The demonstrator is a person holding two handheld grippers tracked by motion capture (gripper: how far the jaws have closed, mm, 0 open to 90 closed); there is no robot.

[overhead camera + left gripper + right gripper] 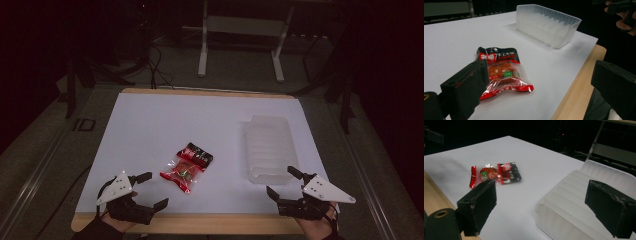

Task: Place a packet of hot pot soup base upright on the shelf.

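Red and black snack packet (186, 167) lies flat on the white surface (150, 130), left of a clear ribbed tray (270, 147). Left tool (151, 190) and right tool (283, 181), both open and empty, flank the packet nearer the person.

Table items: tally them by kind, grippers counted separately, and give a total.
Snack packets, red and black: 1
Translucent plastic trays with ribbed dividers: 1
White sheets covering the table: 1
Hand-held grippers, both with jaws apart: 2, the left gripper and the right gripper
Total: 5
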